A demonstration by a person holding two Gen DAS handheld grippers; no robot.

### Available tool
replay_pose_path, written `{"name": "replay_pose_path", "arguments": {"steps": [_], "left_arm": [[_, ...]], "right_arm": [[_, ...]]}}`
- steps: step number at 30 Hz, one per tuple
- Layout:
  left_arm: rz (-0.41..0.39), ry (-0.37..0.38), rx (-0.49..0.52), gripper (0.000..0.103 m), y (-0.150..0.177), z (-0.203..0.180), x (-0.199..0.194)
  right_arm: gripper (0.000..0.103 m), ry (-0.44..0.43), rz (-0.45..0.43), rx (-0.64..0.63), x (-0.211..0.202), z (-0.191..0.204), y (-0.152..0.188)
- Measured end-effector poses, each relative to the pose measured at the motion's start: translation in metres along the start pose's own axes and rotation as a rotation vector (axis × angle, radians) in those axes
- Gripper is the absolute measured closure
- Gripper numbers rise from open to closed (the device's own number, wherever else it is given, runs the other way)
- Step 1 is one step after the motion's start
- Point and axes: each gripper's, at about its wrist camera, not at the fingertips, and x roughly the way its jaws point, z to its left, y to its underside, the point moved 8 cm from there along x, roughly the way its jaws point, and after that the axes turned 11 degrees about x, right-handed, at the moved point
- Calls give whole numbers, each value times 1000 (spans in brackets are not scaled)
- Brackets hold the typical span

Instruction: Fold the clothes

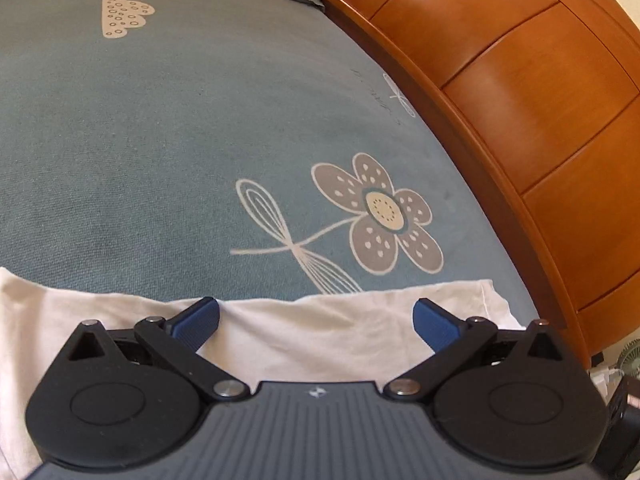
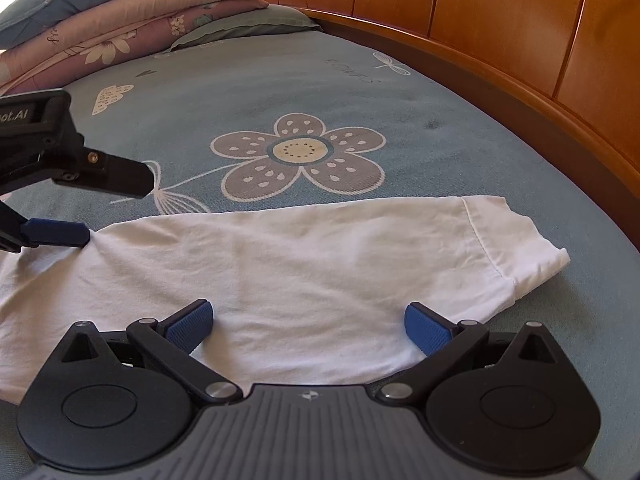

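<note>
Cotton this thin is lying limp on the bed (image 2: 400,92), so you are looking at pinching the white shirt (image 2: 288,264) by its hemmed edge, both tools (image 1: 316,320) (image 2: 308,322) released wide.

One white cotton garment (image 2: 304,276) lay on one bed covered by a blue-grey sheet (image 2: 440,128) printed with one large grey five-petalled flower (image 2: 298,156). Two black handheld grippers were in view, the left gripper (image 1: 316,322) and the right gripper (image 2: 308,326), each with two blue ribbed fingers (image 2: 190,326). At the head of the bed, four stacked pillows or folded quilts (image 2: 120,20) could be counted beside one orange-brown wooden headboard (image 2: 500,20).
</note>
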Motion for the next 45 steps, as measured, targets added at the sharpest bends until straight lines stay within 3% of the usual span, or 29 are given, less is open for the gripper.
{"name": "replay_pose_path", "arguments": {"steps": [2,5,8,11,13,15,17,20,23,30,35,37,42,45], "left_arm": [[-3,-15,-5,1,-5,-2,-2],[-30,-35,76,1,-1,-13,-21],[-57,-173,199,1,11,-11,-51],[-80,-388,345,1,20,12,-77],[-66,-452,380,1,28,33,-89],[-57,-455,336,1,37,57,-98],[-70,-408,310,1,47,70,-105],[-105,-351,381,1,59,69,-107],[-81,-364,414,1,57,75,-89],[-146,-349,239,1,18,106,-84],[-237,-284,163,1,10,97,-119],[-230,-269,151,1,14,95,-127],[-147,-340,187,1,35,101,-120],[-109,-425,186,1,42,114,-105]], "right_arm": [[0,-6,0,1,0,-1,0],[0,-5,-2,-5,-1,0,0],[0,-4,-2,-4,-1,0,0],[0,-1,-1,-3,0,0,0],[0,2,-1,-2,0,0,0],[0,4,-3,-2,0,0,0],[0,8,-6,-1,1,1,0],[0,16,-13,1,2,2,-1],[0,23,-19,3,2,2,-1],[0,27,-22,3,4,3,-2],[0,20,-50,-6,2,2,1],[0,18,-60,-11,2,2,1],[0,11,-32,-4,2,2,-1],[0,12,-29,-5,0,2,-1]]}}
